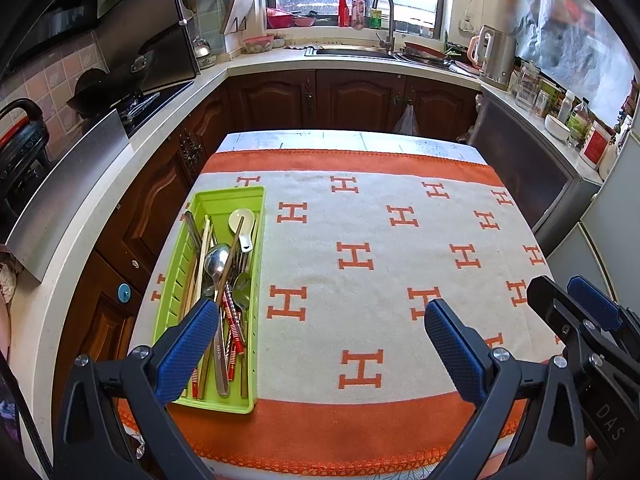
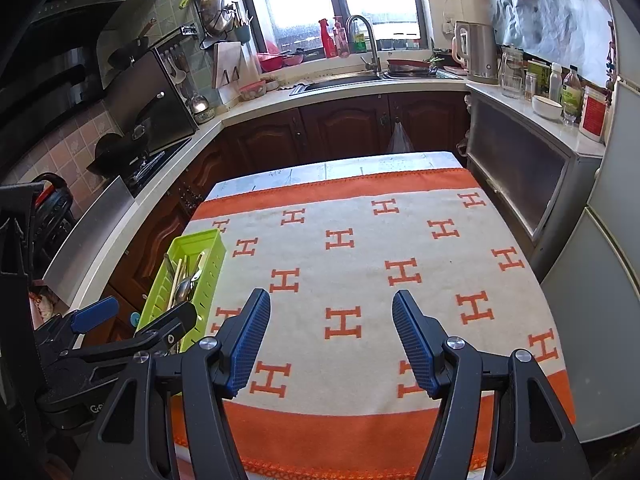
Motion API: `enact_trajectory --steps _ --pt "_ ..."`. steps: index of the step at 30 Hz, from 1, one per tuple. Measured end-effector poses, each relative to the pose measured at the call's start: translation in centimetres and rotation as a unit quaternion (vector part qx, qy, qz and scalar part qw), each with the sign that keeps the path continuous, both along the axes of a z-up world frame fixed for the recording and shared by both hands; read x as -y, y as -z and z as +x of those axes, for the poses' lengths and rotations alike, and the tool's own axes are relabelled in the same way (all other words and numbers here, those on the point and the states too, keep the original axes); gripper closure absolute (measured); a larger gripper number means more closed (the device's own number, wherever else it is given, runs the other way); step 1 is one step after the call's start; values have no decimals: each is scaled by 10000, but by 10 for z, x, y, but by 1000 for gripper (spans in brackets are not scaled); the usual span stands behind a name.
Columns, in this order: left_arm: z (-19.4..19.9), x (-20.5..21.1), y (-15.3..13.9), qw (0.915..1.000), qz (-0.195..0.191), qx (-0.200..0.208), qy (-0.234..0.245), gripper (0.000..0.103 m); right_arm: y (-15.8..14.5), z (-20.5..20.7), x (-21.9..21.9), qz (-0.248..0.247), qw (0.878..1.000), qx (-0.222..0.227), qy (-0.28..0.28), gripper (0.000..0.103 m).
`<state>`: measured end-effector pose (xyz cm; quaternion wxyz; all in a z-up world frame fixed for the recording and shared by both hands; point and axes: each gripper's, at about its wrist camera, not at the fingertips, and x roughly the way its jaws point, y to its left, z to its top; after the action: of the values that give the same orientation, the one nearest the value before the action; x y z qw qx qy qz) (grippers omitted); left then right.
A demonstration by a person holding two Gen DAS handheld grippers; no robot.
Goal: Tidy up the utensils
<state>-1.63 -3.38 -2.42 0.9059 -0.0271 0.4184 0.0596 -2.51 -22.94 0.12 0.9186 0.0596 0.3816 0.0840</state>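
A lime green utensil tray [image 1: 256, 200] lies at the table's left side, also in the right wrist view [image 2: 208, 240]. It holds metal spoons [image 1: 216, 260], a white ceramic spoon [image 1: 242, 220], chopsticks [image 1: 200, 256] and red-striped handles [image 1: 232, 324]. My left gripper [image 1: 320, 312] is open and empty above the cloth, its left finger over the tray's near end. My right gripper [image 2: 331, 304] is open and empty above the cloth's middle; it also shows in the left wrist view [image 1: 568, 292]. The left gripper appears at the left edge of the right wrist view [image 2: 144, 312].
An orange and cream cloth with H marks [image 1: 400, 272] covers the table. Dark wood cabinets and a white counter [image 1: 120, 176] wrap around the left and back. A sink [image 1: 352, 52], kettle [image 1: 496, 56] and bottles [image 1: 576, 124] stand on the counter. A fridge [image 2: 600, 320] is at right.
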Motion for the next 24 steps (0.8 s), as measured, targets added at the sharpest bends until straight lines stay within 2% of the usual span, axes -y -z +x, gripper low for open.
enact_trajectory --steps 24 --pt "2 1 4 10000 4 -54 -16 1 8 6 4 34 10000 -93 -2 38"
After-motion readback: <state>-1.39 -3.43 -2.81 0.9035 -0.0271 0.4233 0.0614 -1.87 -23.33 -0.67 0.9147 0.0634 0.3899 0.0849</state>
